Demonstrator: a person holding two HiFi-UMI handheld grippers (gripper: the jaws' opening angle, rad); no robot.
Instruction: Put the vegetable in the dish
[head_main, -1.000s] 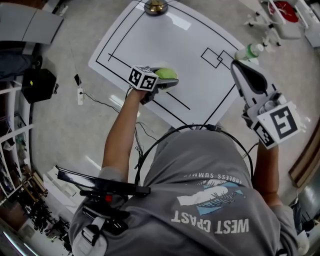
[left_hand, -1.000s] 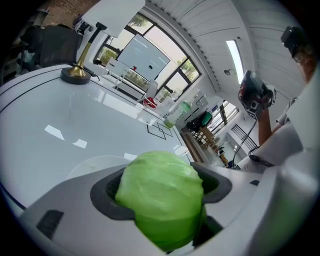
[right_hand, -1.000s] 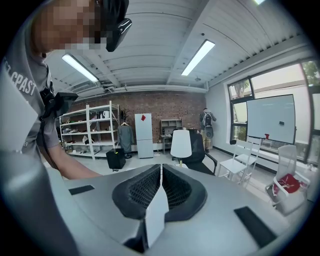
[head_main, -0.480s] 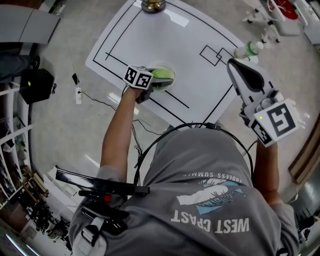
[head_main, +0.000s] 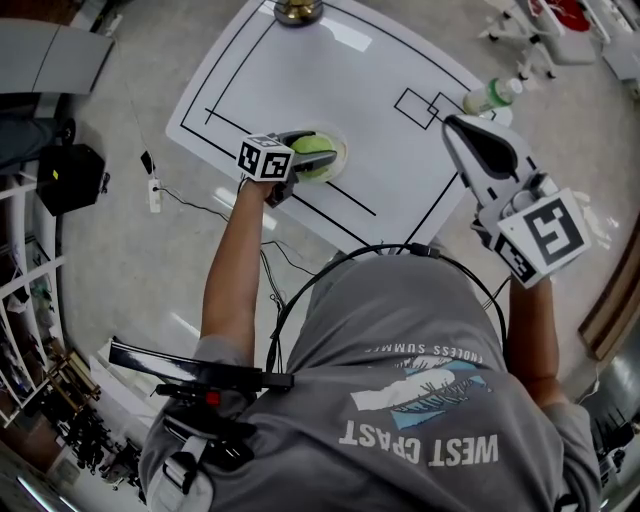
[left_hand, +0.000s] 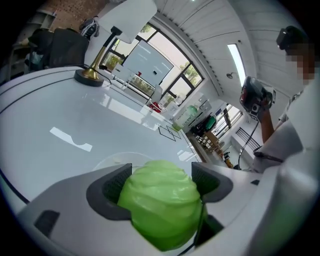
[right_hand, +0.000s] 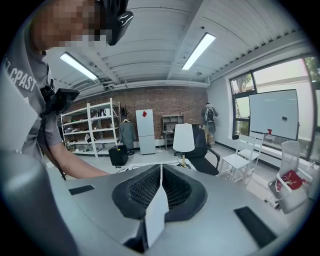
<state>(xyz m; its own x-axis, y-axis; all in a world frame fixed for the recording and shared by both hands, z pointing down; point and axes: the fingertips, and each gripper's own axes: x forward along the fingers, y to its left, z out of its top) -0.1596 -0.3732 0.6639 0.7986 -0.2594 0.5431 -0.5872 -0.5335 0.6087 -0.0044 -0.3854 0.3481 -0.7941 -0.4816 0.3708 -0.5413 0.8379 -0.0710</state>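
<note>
since a second ago my left gripper (head_main: 308, 152) has carried the green cabbage (head_main: 313, 156) further onto the white table (head_main: 380, 110). in the head view it now sits over the clear dish (head_main: 340, 152). the right gripper (head_main: 458, 124) hangs at the table's right side, near a bottle (head_main: 492, 97). left gripper view: both jaws clamp the cabbage's sides, with the dish rim faint just beyond it; i can't tell if they touch. right gripper view: jaws pressed together, nothing between them.
</note>
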